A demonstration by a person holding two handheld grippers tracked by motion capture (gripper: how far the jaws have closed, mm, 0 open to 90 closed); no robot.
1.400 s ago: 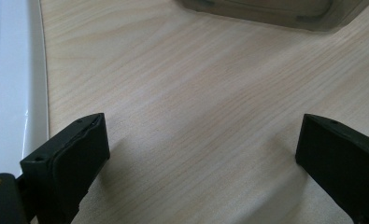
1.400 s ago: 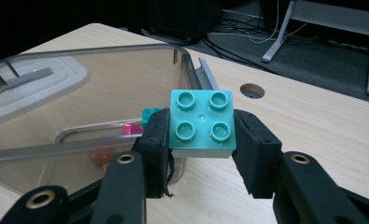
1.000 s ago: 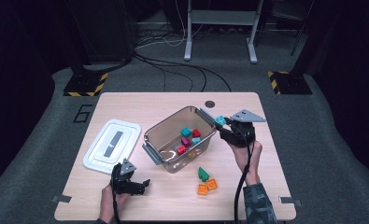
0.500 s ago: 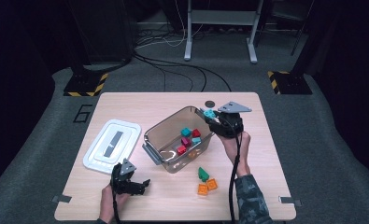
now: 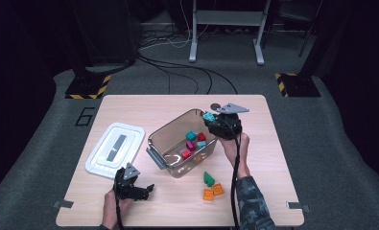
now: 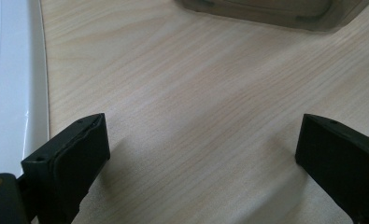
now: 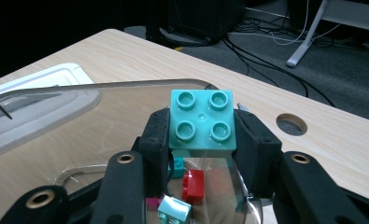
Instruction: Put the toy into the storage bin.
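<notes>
One teal four-stud brick (image 7: pixel 201 121) sits pinched in the right gripper (image 5: pixel 211 120) jaws above the clear bin's (image 5: pixel 164 153) far right rim. Advise centring over the bin before release. Left gripper (image 6: pixel 205 154) jaws spread, idle on the tabletop (image 6: pixel 196 93).

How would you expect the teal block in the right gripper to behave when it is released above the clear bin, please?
The teal block looks like rigid moulded plastic, so the right gripper probably won't deform it. Its flat sides suggest it won't roll, though it may bounce off blocks already in the clear bin. It seems hollow and light.
</notes>
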